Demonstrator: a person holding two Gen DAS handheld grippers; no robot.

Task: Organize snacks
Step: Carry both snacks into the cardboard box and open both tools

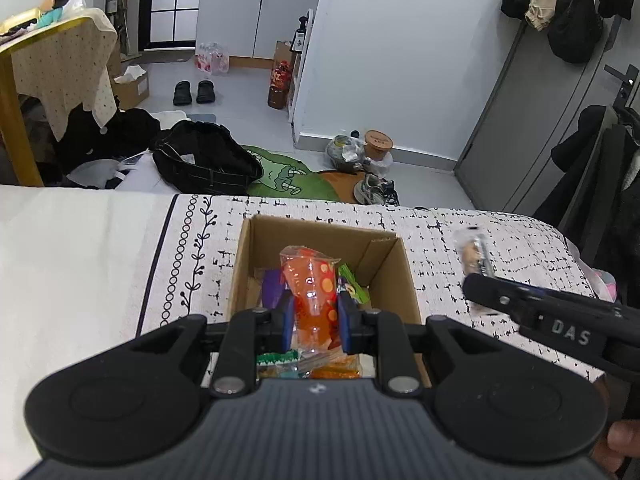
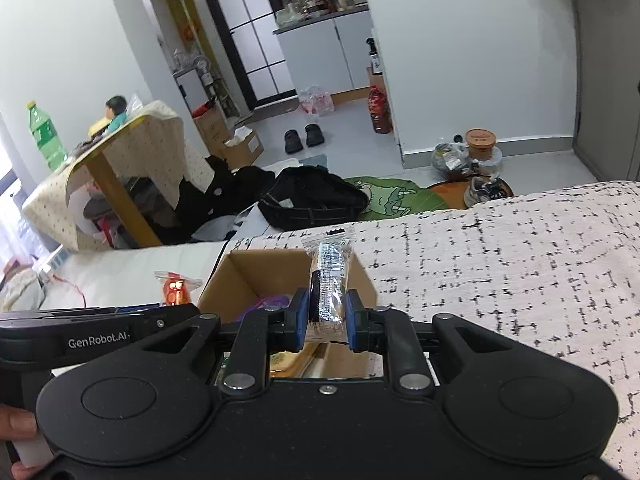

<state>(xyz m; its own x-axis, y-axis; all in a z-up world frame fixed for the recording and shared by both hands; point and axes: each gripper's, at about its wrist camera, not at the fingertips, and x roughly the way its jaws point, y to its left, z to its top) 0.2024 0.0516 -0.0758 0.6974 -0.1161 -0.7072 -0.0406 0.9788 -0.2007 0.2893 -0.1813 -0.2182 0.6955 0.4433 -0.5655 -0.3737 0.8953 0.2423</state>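
The left gripper pinches an orange transparent snack packet between its blue pads, held upright over the open cardboard box. The right gripper pinches a clear-wrapped snack bar with a black-and-white printed label, held above the box's right wall.

Handling properties (judged from appearance):
- Orange packet: thin film, light, soft. The film likely creases and slips under pressure, so a hold across the filled middle should be more secure than one on the sealed edge.
- Snack bar: light, with a firmer core inside a slick wrapper. The present hold sits at the lower end; the crimped top seal is too thin to take hold of reliably. The contents may crumble if squeezed hard.

The box already contains several snacks, including a purple packet and a green one. In the right wrist view, one small red packet shows to the left of the box, against the plain white cover; whether it rests there or is held cannot be told.

The box stands on a bed-like surface under a white cover with black dash marks, near its far edge. The surface is soft (a box set on it may tilt). Beyond that edge, the floor holds a black bag, a green rug, shoes and a draped table.
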